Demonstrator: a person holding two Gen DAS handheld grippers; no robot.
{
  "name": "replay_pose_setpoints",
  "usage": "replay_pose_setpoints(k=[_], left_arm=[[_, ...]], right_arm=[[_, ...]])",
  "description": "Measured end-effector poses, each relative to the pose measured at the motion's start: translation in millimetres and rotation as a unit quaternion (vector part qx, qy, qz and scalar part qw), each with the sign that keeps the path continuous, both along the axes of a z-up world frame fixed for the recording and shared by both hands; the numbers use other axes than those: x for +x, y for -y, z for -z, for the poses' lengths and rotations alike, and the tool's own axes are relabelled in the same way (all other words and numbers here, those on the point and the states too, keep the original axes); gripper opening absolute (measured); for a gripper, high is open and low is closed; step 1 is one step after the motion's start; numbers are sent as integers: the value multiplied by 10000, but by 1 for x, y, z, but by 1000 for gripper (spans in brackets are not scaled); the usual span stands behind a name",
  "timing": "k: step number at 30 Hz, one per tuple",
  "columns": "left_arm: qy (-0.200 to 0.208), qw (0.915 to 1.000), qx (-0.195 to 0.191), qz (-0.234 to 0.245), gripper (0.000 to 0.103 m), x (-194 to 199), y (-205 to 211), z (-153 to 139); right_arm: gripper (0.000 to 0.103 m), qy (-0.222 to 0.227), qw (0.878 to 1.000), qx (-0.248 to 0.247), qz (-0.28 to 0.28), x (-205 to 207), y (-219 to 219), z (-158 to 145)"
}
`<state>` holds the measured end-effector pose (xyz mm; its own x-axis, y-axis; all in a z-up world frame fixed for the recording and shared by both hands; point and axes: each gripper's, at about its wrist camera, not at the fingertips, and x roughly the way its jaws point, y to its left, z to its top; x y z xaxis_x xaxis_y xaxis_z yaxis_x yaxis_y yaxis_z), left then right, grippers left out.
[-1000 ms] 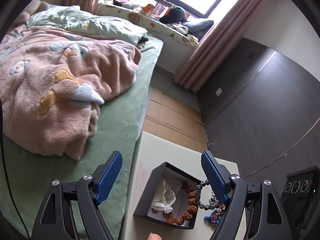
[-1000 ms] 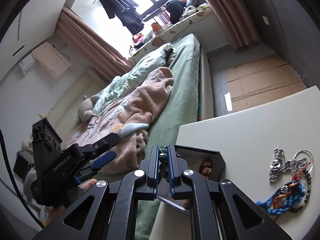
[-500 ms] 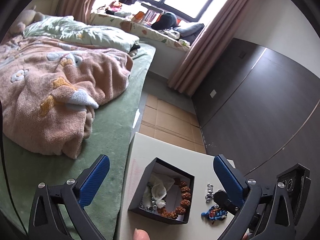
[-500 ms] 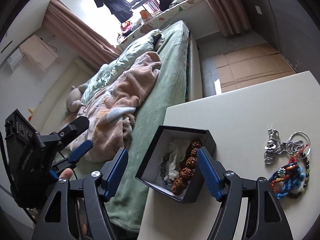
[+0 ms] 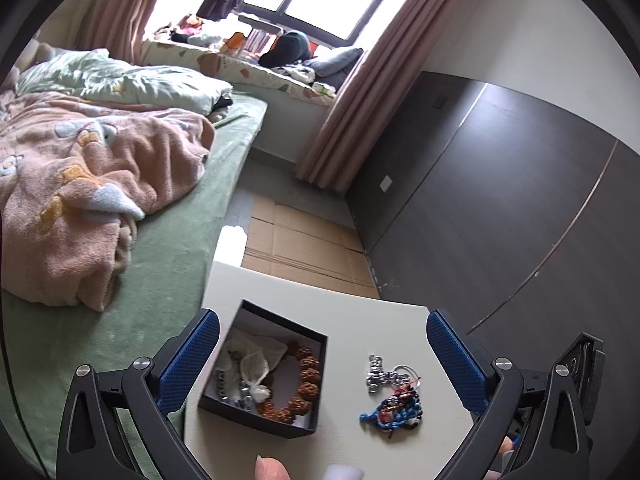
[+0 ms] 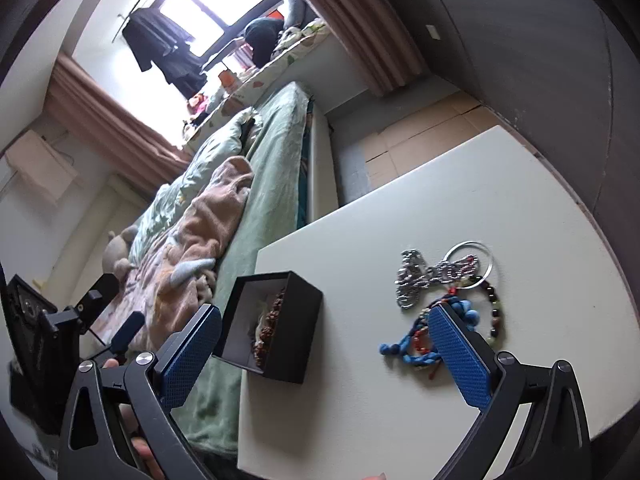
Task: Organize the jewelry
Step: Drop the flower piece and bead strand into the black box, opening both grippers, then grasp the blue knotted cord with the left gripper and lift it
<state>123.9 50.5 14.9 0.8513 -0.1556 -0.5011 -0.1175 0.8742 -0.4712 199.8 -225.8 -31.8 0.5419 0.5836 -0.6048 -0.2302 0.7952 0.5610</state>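
A black open box [image 5: 264, 376] sits on the white table [image 5: 352, 320] and holds a brown bead bracelet [image 5: 308, 380], a white pouch and a dark bead string. The box also shows in the right wrist view [image 6: 276, 328]. To its right lie a silver chain with a ring [image 5: 380, 372] [image 6: 436, 276] and a blue cord bracelet [image 5: 392, 408] [image 6: 416, 344]. My left gripper [image 5: 320, 352] is open and empty, above the box. My right gripper [image 6: 324, 348] is open and empty, above the table between the box and the loose jewelry.
A bed with a green sheet [image 5: 160, 272] and a pink blanket [image 5: 88, 184] runs along the table's left edge. A dark wall panel [image 5: 500, 208] stands to the right. Cardboard [image 5: 304, 248] covers the floor beyond the table.
My right gripper opened and let a dark bead string go into the box, then drew back to the right. My left gripper opened wider and rose a little.
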Motion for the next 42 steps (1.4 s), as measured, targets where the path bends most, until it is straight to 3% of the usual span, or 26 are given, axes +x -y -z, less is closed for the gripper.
replay_pose_setpoints(k=[5,14,19,25,33,40,42], left_arm=[[-64,9993,54,365,103,7,26,4],[-552,9936,501,846,103,24,80,20],[-789,9872,694,1202,103,30,111,32],[-743,9784,1007,1645,102,31,144,41],[-1068,9593,1403,2204,67,40,184,70],[-1232,9494,1522,2457,54,47,202,91],[-1337,9483,1503,2456,46,53,204,99]], right_arm=[[103,-138,9986,-102,506,-6,39,3],[103,-532,9959,-66,734,-18,74,12],[103,-893,9917,-144,914,-21,91,25],[103,-998,9874,-4,1225,-19,116,26],[103,-1090,9859,331,1226,-15,138,28],[103,-1102,9851,432,1247,-11,149,26],[103,-1133,9849,455,1226,-10,150,27]])
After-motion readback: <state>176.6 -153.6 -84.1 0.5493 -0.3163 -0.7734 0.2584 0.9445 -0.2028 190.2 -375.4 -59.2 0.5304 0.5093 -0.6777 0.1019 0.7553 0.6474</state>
